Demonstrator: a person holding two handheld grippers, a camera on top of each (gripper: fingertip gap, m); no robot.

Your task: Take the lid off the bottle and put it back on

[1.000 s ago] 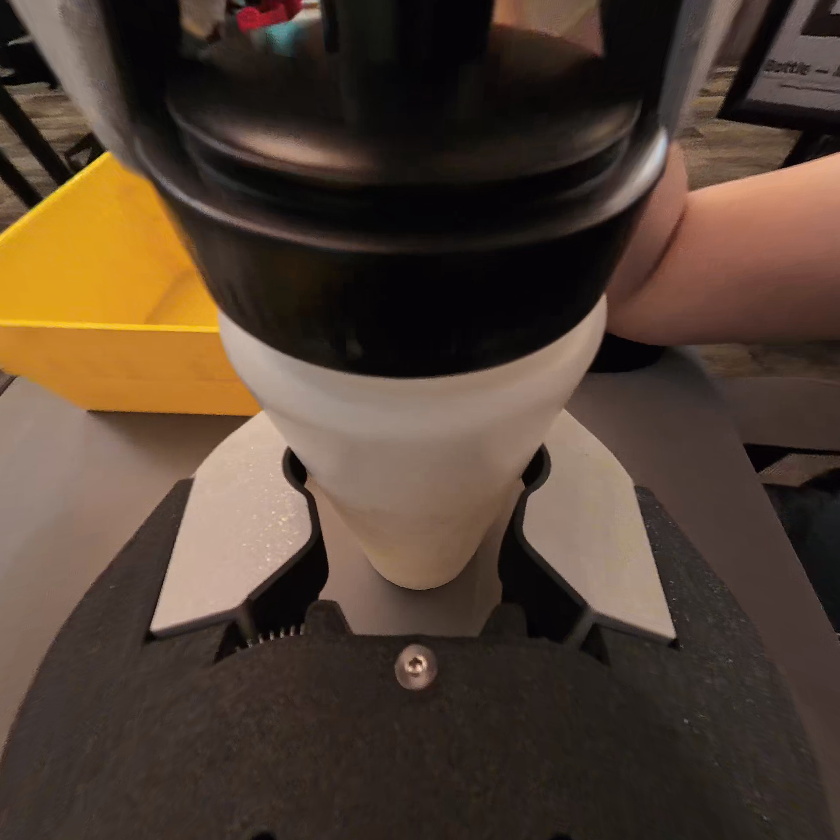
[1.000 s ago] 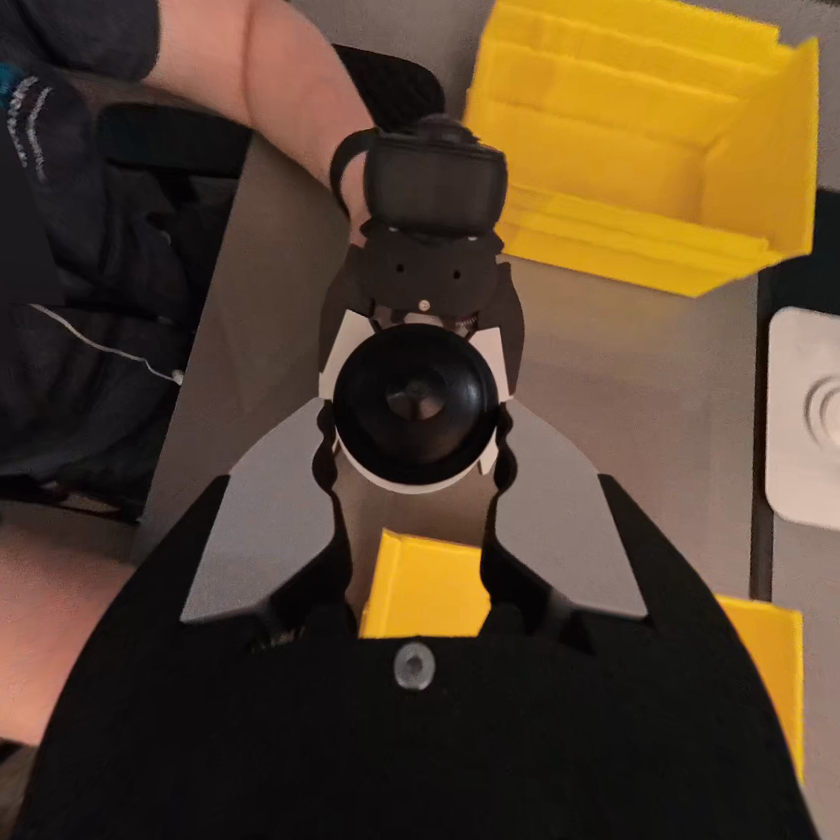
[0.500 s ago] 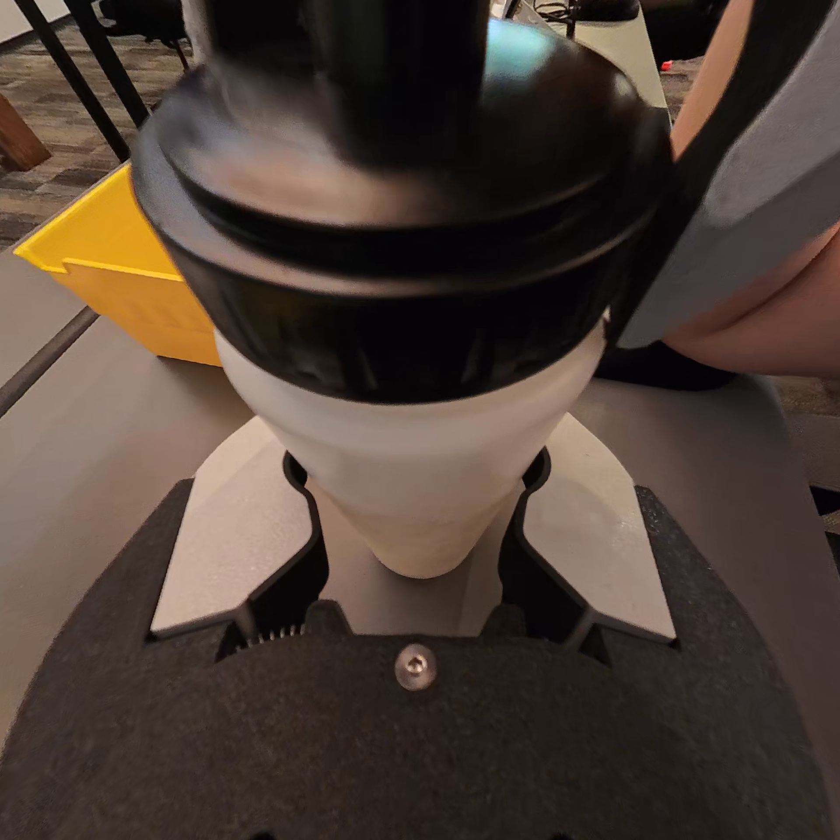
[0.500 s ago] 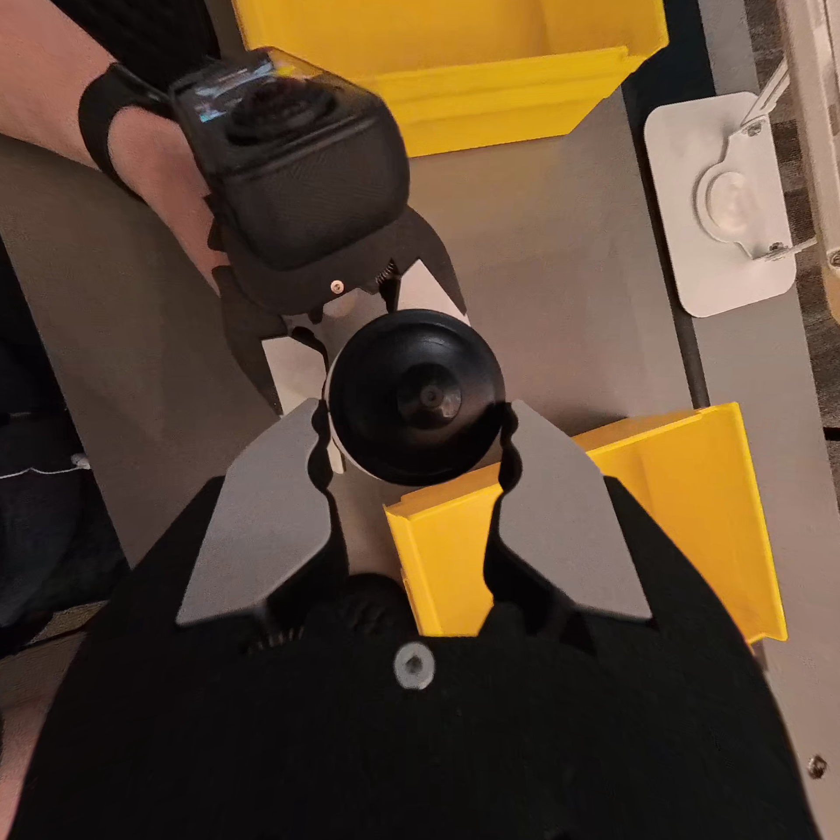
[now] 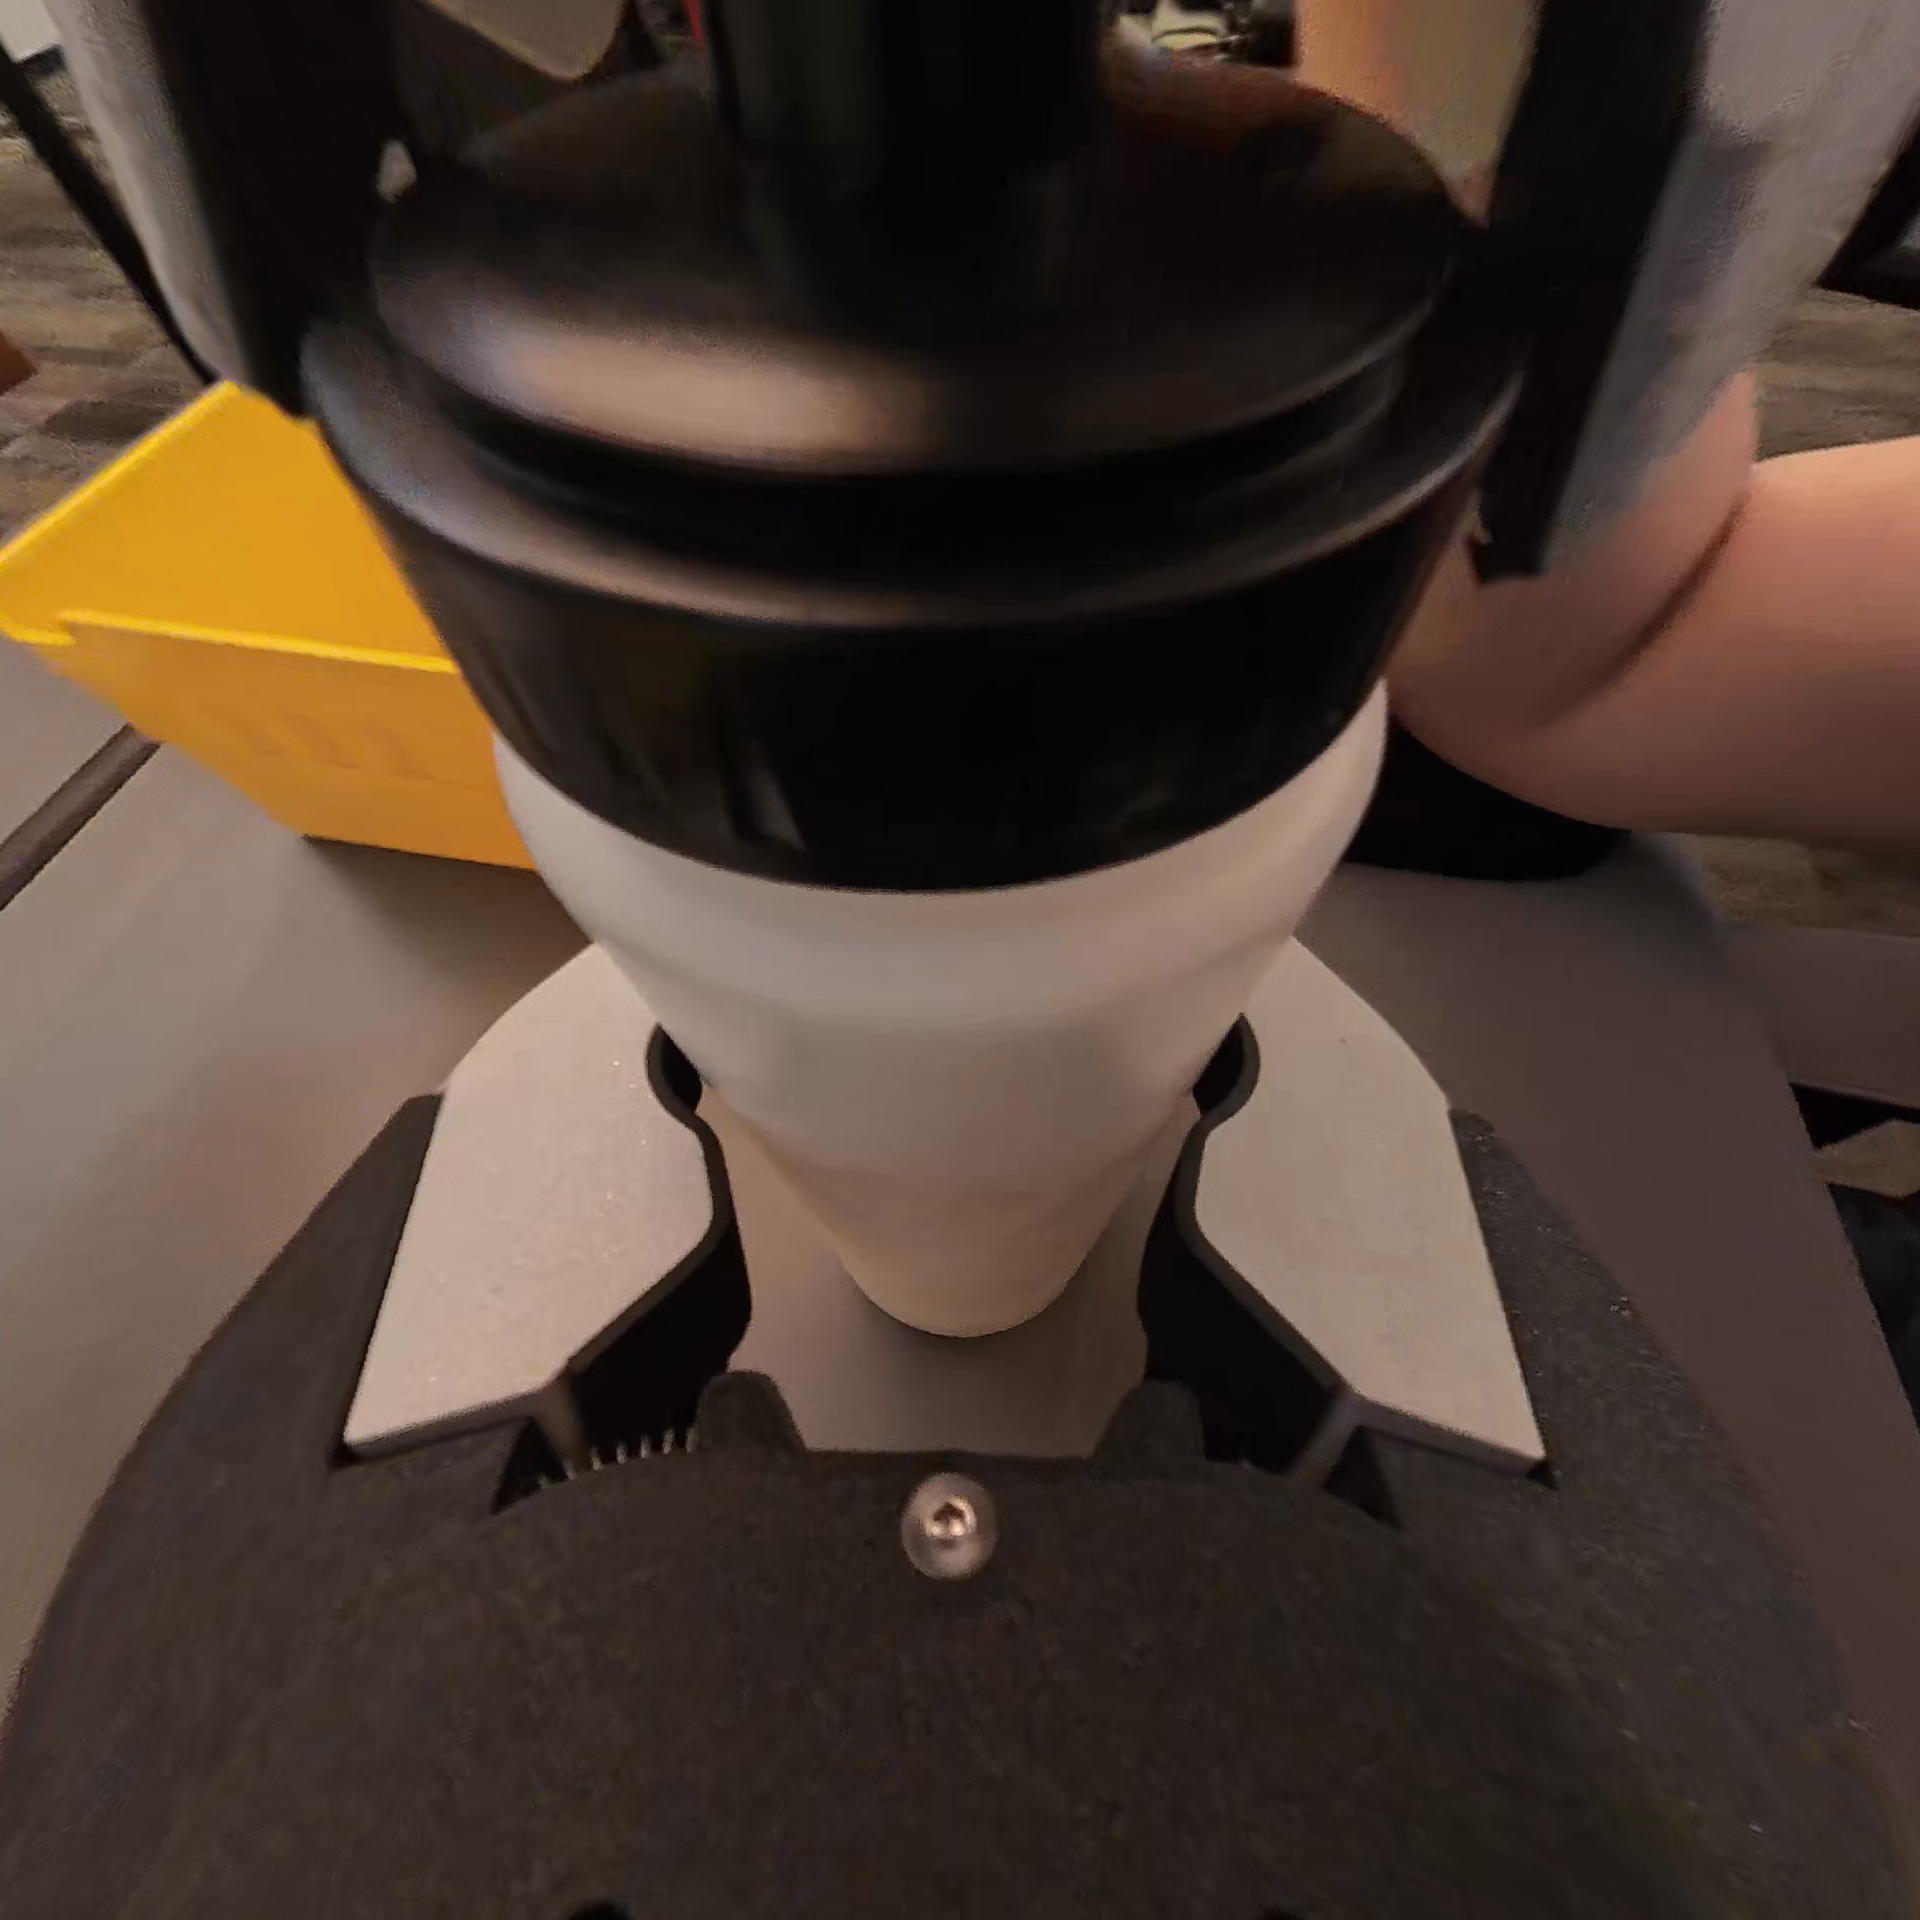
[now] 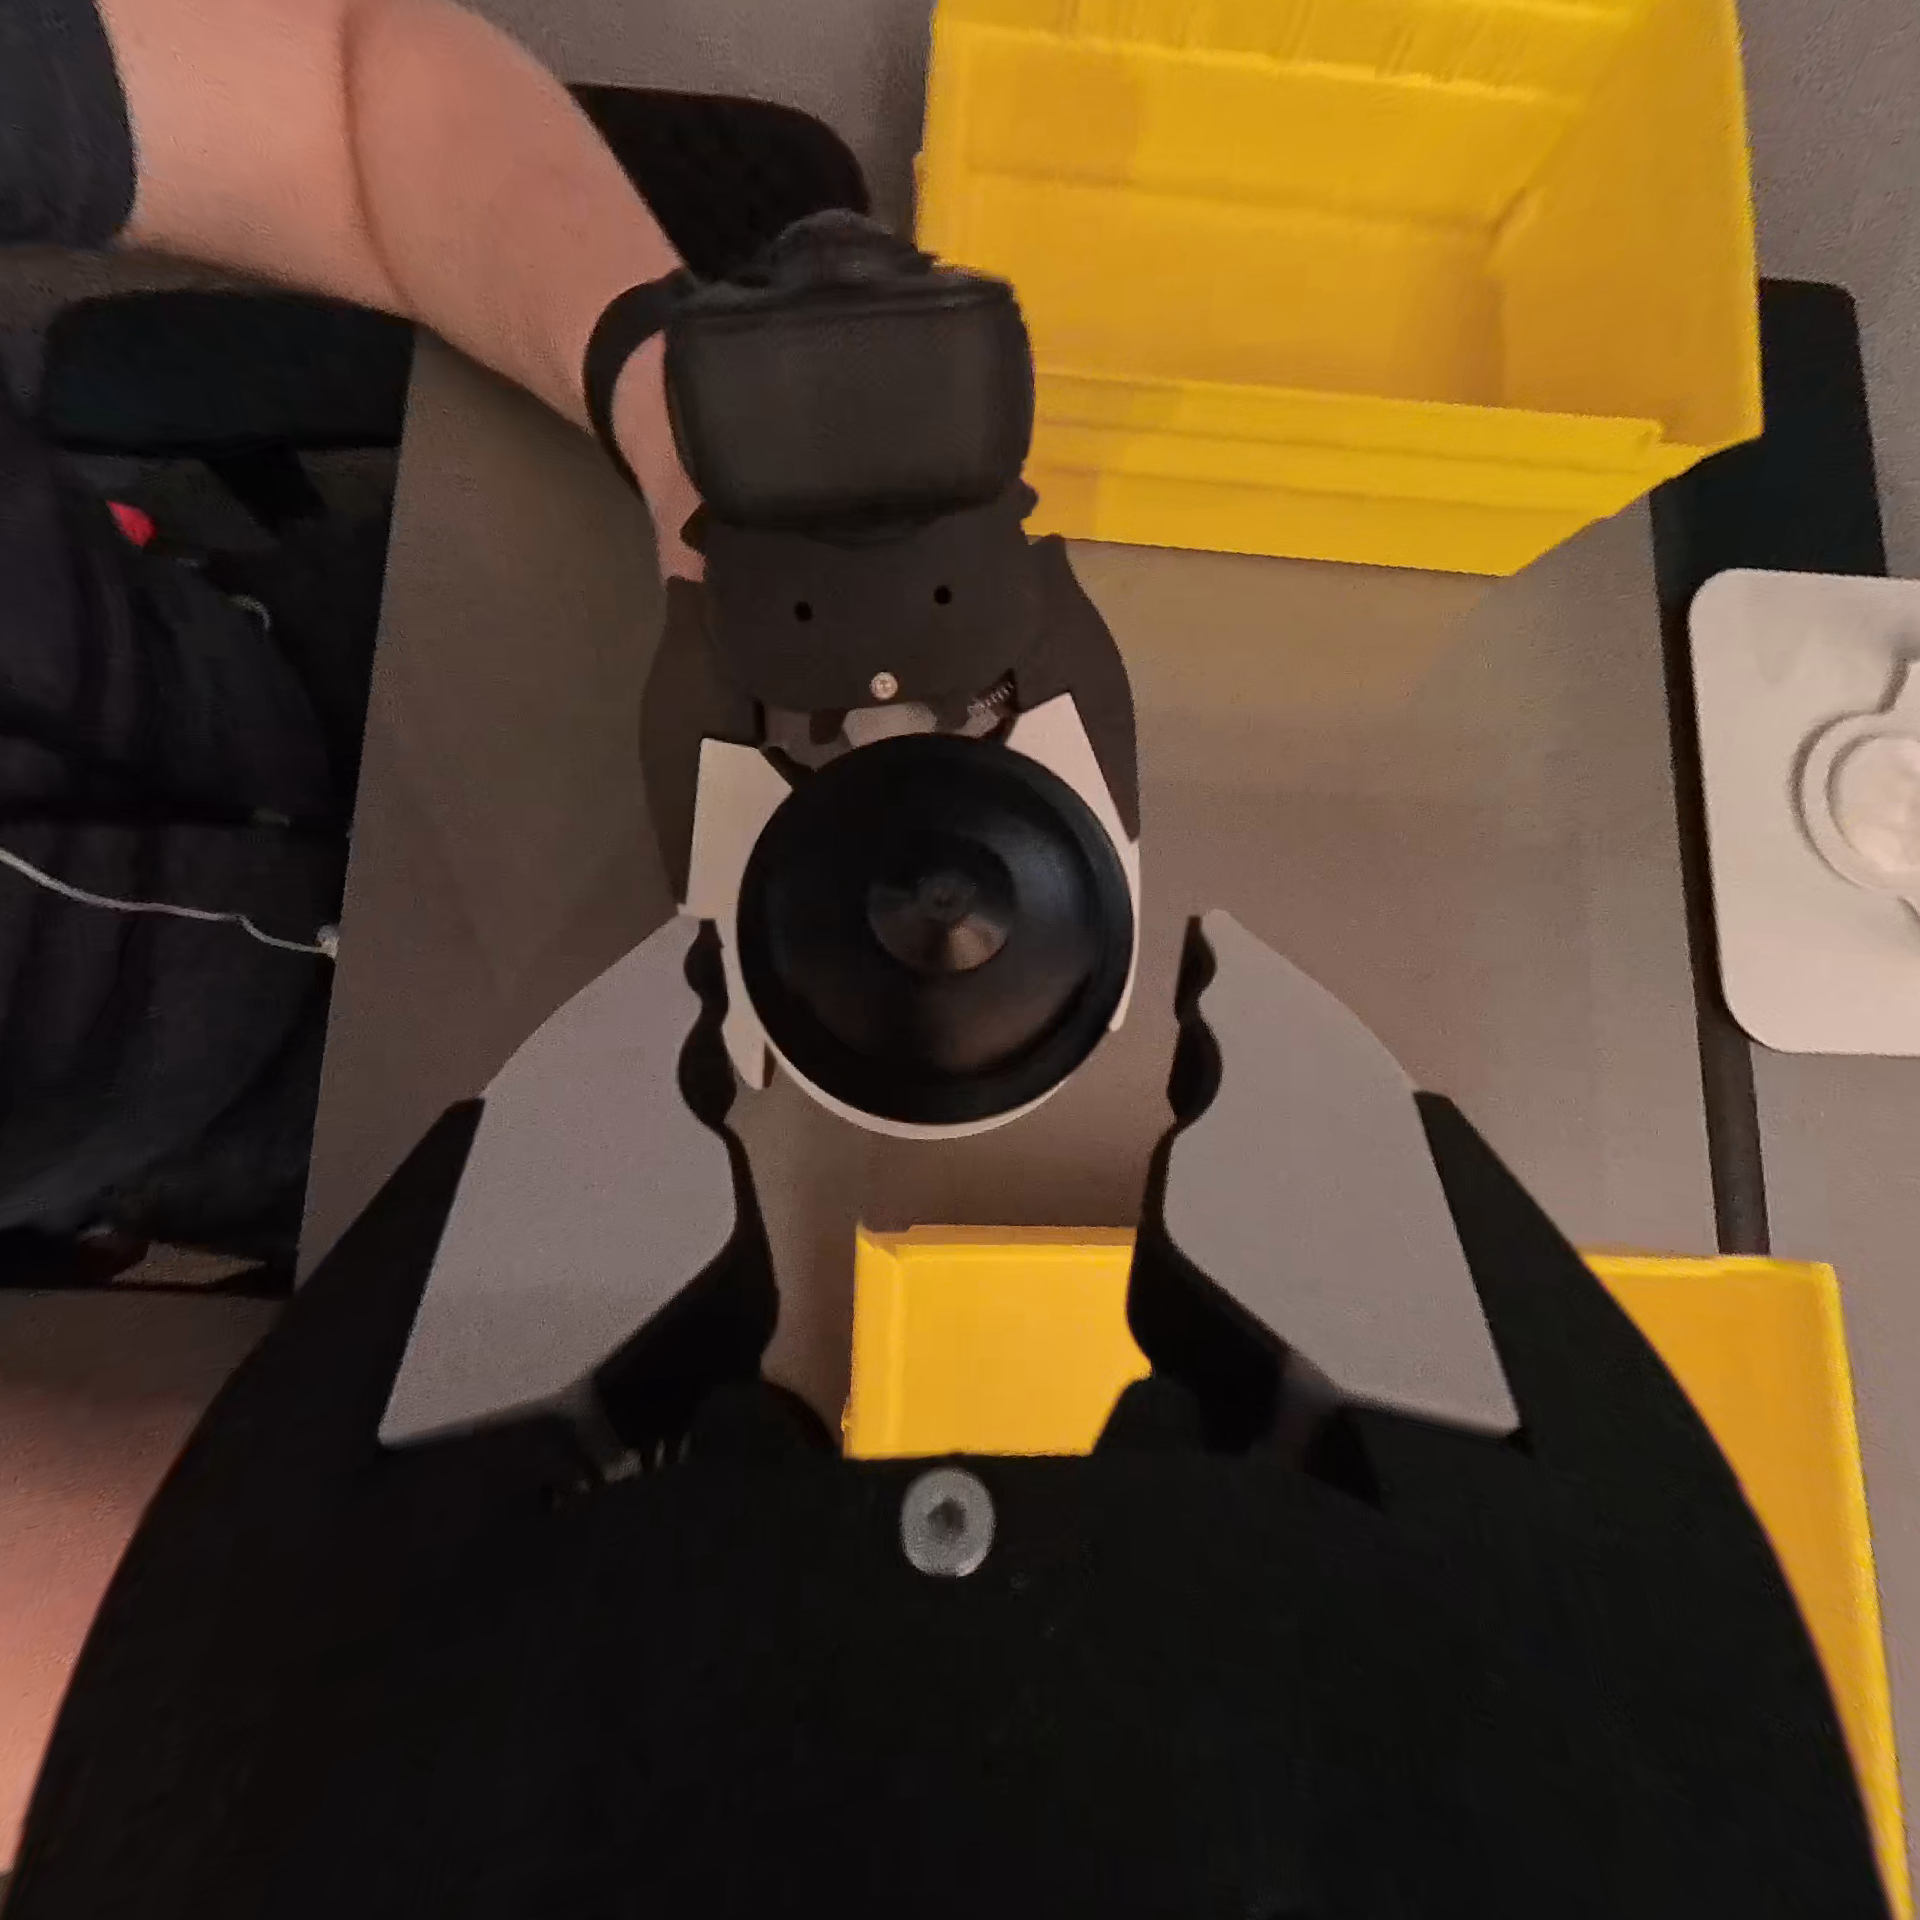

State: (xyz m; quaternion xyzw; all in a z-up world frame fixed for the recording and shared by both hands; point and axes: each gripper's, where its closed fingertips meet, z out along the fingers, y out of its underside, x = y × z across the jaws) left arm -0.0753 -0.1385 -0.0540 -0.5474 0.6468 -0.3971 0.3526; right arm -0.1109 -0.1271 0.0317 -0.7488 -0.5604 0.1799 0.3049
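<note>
A white bottle (image 5: pixel 935 1039) with a black lid (image 5: pixel 914 644) stands upright on the grey table (image 5: pixel 208 1039). My left gripper (image 5: pixel 951 1049) is shut on the bottle's lower body. In the right wrist view I look straight down on the lid (image 6: pixel 935 925), which sits on the bottle (image 6: pixel 914 1117). My right gripper (image 6: pixel 951 935) is open around the lid, with a clear gap on the right side. Its fingers (image 5: pixel 1600 312) flank the lid in the left wrist view. The left gripper's fingers (image 6: pixel 717 821) show beyond the bottle.
A yellow bin (image 6: pixel 1299 312) stands past the bottle, and another (image 6: pixel 1714 1455) lies under my right gripper. A white plate with a fitting (image 6: pixel 1808 810) sits at the right. The person's arm (image 5: pixel 1662 675) crosses at the right. A yellow bin (image 5: pixel 239 582) is at the left.
My right gripper was shut on the lid and twisted around it. It has now turned back and opened, letting go of the lid. The left gripper still holds the bottle.
</note>
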